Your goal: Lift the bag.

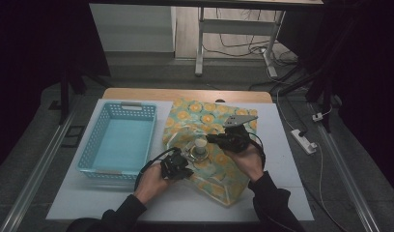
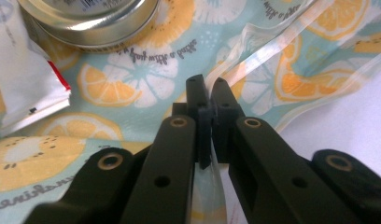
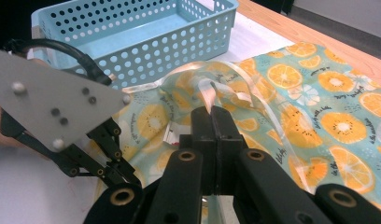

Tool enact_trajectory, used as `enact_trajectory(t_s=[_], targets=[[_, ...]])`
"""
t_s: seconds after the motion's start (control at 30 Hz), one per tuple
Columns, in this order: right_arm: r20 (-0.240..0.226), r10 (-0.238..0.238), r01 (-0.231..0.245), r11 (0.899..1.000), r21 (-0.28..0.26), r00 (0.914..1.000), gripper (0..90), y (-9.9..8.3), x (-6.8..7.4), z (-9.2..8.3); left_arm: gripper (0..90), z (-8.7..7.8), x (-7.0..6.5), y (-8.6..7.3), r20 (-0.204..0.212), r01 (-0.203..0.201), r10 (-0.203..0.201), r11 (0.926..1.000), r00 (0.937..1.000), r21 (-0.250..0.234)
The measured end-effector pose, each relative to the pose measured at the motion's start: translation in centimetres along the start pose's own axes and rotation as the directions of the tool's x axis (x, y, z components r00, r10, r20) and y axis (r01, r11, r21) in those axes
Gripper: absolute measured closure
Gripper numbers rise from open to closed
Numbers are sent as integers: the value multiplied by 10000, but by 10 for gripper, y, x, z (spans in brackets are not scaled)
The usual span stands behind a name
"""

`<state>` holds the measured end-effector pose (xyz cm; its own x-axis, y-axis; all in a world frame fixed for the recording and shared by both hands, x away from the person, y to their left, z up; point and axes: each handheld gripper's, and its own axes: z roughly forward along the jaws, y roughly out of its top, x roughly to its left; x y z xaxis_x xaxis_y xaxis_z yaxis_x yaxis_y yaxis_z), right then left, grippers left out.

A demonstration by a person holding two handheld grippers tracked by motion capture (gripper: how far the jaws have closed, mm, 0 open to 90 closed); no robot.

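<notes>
High view: your left tongs [image 1: 177, 166] and right tongs [image 1: 219, 139] are each clenched on the clear rim of the citrus-print bag [image 1: 219, 118], pulling its mouth apart on the bench [image 1: 291, 159]. Inside the bag sits a metal-lidded jar [image 1: 200, 150]. The blue basket [image 1: 119, 140] stands just beside the bag.

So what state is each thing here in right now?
Left claw: shut on the bag's clear edge.
Right claw: shut on the same clear edge.
Fruit-print bag: lying flat, mouth being pulled apart.
Blue basket: upright, empty.
Tin: lying in the bag.
</notes>
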<state>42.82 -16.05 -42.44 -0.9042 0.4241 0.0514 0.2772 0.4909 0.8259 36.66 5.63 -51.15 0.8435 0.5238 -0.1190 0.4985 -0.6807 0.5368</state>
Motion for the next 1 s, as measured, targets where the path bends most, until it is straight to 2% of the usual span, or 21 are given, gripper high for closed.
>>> enact_trajectory(t_s=[0.17,0.5,0.57,0.63,0.73,0.83,1.0], targets=[[22,21,-21,10000,-13,10000,900,0,-2,-2,890,-9,-2,4,149,44,-36,9987,9999,-516],[-16,-133,133,9999,72,9999,900,1,-2,-4,891,-21,-7,14,140,-269,282,9959,9995,-864],[-19,-204,204,9998,78,9998,900,2,-1,-5,891,-24,-9,17,134,-188,199,9966,9997,-807],[79,-293,292,9994,159,9995,900,4,0,-6,891,-26,-10,21,246,172,-157,9980,9996,-612],[101,-309,307,9993,201,9995,900,6,0,-6,891,-31,-10,25,346,336,-314,9974,9989,-638],[58,-323,321,9993,194,9995,900,9,0,-7,891,-38,-9,28,475,520,-484,9957,9977,-772],[-47,-234,234,9997,79,9997,900,18,-2,-12,891,-48,-6,33,545,592,-538,9928,9971,-1046]])
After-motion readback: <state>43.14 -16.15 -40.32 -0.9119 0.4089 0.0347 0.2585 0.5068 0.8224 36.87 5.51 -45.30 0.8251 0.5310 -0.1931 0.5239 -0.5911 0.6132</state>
